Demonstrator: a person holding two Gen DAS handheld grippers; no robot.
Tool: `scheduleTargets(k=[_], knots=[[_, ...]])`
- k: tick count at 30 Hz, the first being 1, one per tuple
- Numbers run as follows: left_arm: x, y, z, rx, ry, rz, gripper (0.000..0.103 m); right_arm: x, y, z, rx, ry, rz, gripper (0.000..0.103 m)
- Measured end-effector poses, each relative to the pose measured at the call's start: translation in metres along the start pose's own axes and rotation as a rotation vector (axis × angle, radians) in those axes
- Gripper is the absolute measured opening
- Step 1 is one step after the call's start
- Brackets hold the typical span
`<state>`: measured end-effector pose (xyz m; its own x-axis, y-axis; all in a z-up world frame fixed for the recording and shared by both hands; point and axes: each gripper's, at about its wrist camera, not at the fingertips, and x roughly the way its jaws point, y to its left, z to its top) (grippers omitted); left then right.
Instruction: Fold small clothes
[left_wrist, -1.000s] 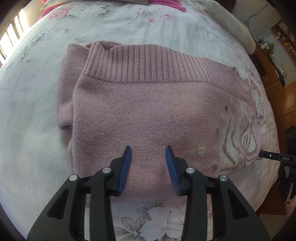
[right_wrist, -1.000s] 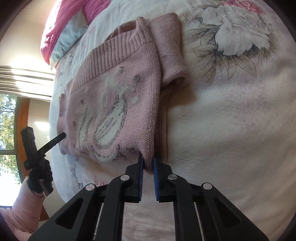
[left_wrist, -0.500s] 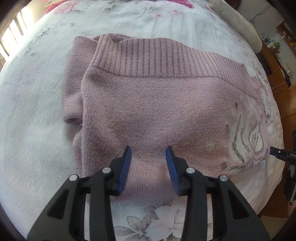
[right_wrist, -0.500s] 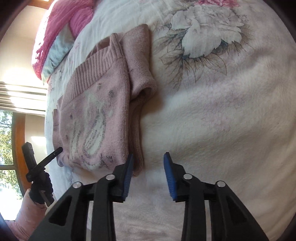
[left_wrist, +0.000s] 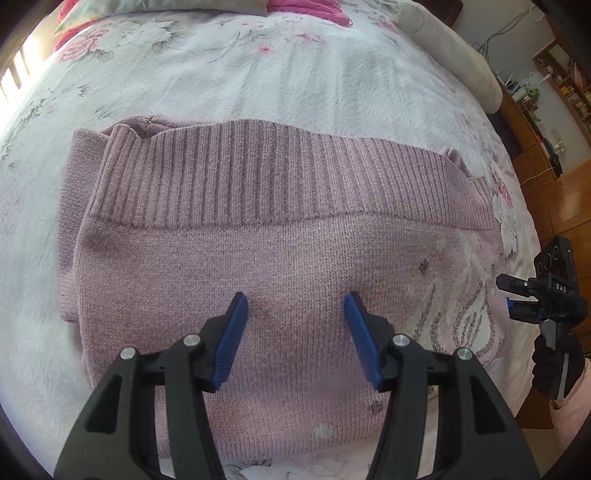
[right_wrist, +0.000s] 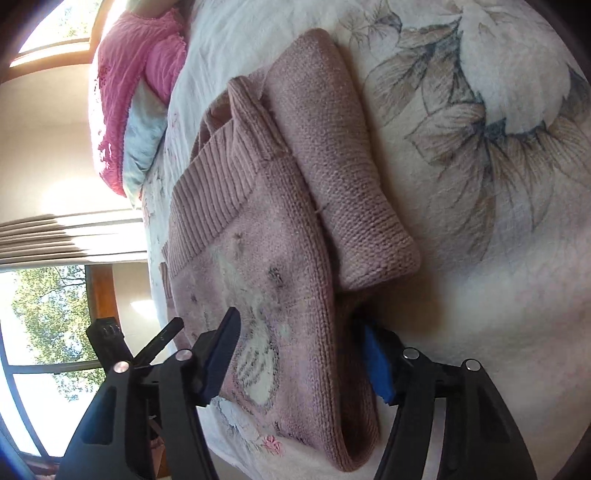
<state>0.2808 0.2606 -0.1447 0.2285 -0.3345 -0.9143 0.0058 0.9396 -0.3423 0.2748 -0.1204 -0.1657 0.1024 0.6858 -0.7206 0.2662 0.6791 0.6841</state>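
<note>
Left wrist view: pink knit sweater (left_wrist: 280, 236) lies folded on the floral bedspread (left_wrist: 229, 77), ribbed hem away from the camera. Left tongs (left_wrist: 295, 314) hang spread apart above its middle. Right tongs (right_wrist: 299, 343) are spread wide, straddling the sweater's folded edge, one blue pad (right_wrist: 376, 358) tucked beside the fold. Pink pillow (right_wrist: 136, 85) lies beyond.

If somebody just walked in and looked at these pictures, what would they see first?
Probably the folded pink sweater lying on the flowery white bedspread, with its ribbed band on the far side. Next, two black tools with blue tips: the left tool is open above the sweater's middle, and the right tool is open astride a folded edge.
</note>
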Motion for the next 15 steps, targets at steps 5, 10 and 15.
scheduleTargets(k=[5, 10, 15], knots=[[0.016, 0.01, 0.002, -0.044, 0.028, -0.031, 0.06, 0.006, -0.004, 0.002, 0.003, 0.002, -0.041, 0.043], [0.019, 0.006, 0.0, -0.02, 0.027, -0.018, 0.062, 0.003, -0.019, -0.001, 0.03, -0.007, -0.024, 0.031], [0.024, 0.006, 0.002, -0.028, 0.033, -0.014, 0.064, 0.006, -0.021, -0.001, 0.032, -0.016, -0.034, 0.03]])
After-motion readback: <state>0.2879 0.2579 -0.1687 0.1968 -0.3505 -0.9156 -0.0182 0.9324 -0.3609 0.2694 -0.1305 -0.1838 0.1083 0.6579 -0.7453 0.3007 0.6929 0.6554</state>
